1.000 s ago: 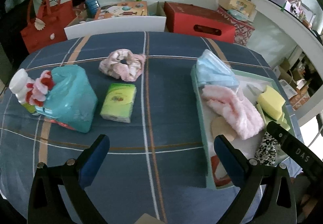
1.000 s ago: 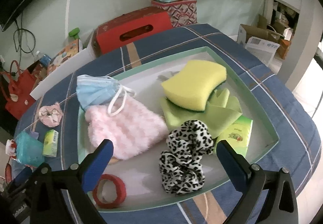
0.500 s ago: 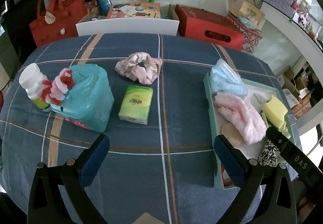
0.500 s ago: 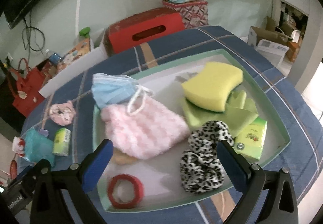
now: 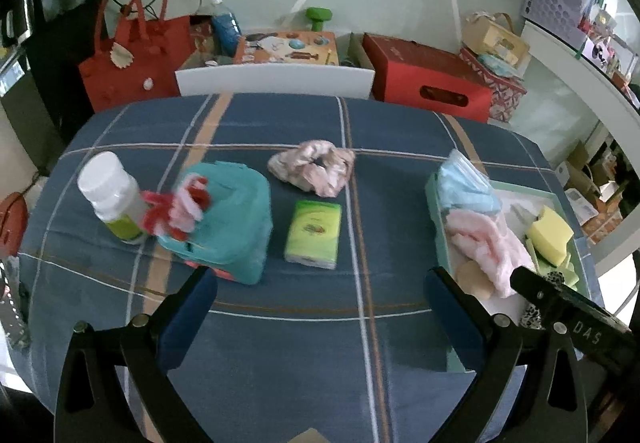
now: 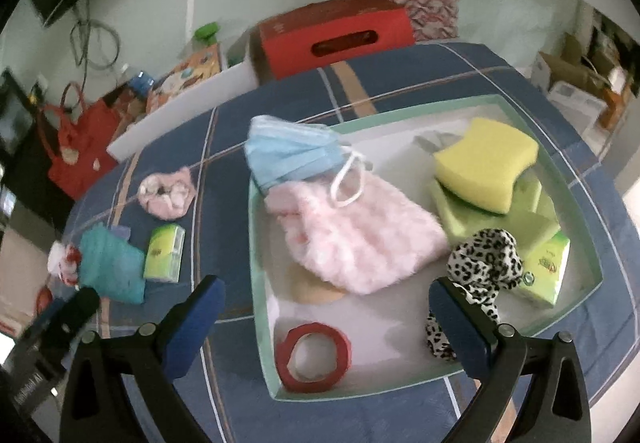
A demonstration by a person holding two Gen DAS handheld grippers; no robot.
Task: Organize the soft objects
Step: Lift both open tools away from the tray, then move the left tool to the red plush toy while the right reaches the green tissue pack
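A pale green tray (image 6: 260, 243) (image 5: 434, 203) on the right holds a blue face mask (image 6: 292, 153), a pink fluffy cloth (image 6: 352, 235), a yellow sponge (image 6: 486, 163), green cloths (image 6: 520, 223), a leopard scrunchie (image 6: 484, 263), a green tissue pack (image 6: 546, 271) and a red tape ring (image 6: 316, 357). On the blue plaid cloth lie a pink scrunchie (image 5: 316, 171), a green tissue pack (image 5: 314, 233) and a teal pouch (image 5: 232, 219). My left gripper (image 5: 320, 315) is open and empty above the cloth. My right gripper (image 6: 326, 327) is open and empty over the tray's near side.
A white-capped bottle (image 5: 110, 197) stands left of the teal pouch. Behind the table are a white chair back (image 5: 276, 81), a red handbag (image 5: 132, 55) and a red box (image 5: 428, 77). A white shelf (image 5: 580, 63) runs along the right.
Both grippers have pulled back and up, so the table looks further off. The left view has swung left, showing more of the bottle and pouch. Nothing was grasped.
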